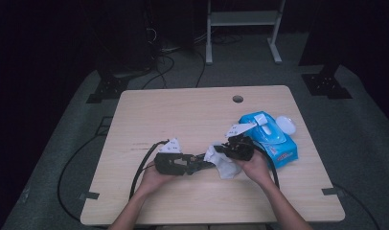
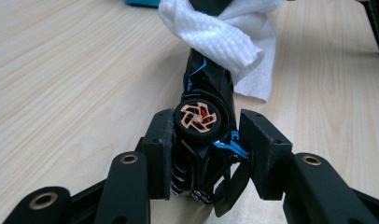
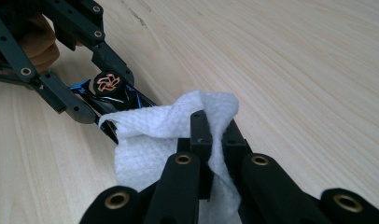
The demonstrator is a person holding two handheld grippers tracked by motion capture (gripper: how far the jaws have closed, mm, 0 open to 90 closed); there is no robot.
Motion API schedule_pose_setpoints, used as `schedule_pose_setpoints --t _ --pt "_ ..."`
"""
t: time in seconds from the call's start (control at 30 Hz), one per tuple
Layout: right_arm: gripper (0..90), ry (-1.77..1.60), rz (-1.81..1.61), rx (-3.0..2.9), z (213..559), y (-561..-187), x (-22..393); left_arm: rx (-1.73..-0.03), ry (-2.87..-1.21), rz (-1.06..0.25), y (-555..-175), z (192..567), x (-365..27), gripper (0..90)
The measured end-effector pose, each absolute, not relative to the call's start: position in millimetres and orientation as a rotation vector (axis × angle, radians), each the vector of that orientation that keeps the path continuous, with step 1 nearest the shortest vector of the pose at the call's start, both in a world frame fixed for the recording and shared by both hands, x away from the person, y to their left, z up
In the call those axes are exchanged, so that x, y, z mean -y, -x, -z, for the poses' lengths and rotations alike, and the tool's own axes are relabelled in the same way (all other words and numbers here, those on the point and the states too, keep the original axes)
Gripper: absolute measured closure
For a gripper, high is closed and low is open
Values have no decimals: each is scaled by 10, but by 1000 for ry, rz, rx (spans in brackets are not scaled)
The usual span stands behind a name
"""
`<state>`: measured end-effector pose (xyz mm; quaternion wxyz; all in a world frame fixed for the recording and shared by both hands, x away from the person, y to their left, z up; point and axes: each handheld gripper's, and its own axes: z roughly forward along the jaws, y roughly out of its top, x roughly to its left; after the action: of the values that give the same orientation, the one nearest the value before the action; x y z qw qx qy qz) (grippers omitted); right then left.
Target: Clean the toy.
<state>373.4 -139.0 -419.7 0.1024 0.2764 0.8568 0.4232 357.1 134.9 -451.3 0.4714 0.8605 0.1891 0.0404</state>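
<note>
The toy car (image 2: 204,135), a small black model with blue trim and a copper-spoked wheel turned toward the camera in the left gripper view, hangs just above the near middle of the desk (image 1: 183,110), caught between the two tools. The left tongs (image 2: 206,140) are clamped on its body from both sides, which looks like a way of keeping it steady and lifted so that the other end can be worked on. That far end is wrapped in a white wipe (image 3: 150,135), a textured, slightly crumpled sheet that drapes over the car's nose and trails down to the wood. The right tongs (image 3: 214,135) are pinched tight on a fold of that wipe, and my guess is that the person is rubbing the car clean with it, one hand holding, the other wiping. The car's glossy surface shows no dirt that I can make out. Behind the right hand (image 1: 256,167), near the desk's right edge, lies a blue pack of wipes (image 1: 274,136) with its lid flipped open, handy as the likely source of the sheet.
</note>
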Motion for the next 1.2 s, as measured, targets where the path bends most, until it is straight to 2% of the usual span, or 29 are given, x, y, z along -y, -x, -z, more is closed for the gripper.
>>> schedule_pose_setpoints --t 0.27,0.67,0.97,1.13,1.2 --pt "870 -809 -1284 -2487 4232 -3606 1442 -492 -2102 -56 -3566 4512 -1372 515" --pt "869 -762 -1282 -2479 4240 -3427 1485 -499 -2080 -20 -3529 4523 -1379 528" --pt "870 -742 -1305 -2462 4268 -3282 1515 -467 -2098 -61 -3423 4524 -1340 523" --pt "870 -721 -1304 -2461 4272 -3239 1511 -474 -2142 -60 -3404 4573 -1300 490" --pt "870 -725 -1307 -2460 4273 -3255 1509 -459 -2156 -85 -3403 4579 -1273 511"
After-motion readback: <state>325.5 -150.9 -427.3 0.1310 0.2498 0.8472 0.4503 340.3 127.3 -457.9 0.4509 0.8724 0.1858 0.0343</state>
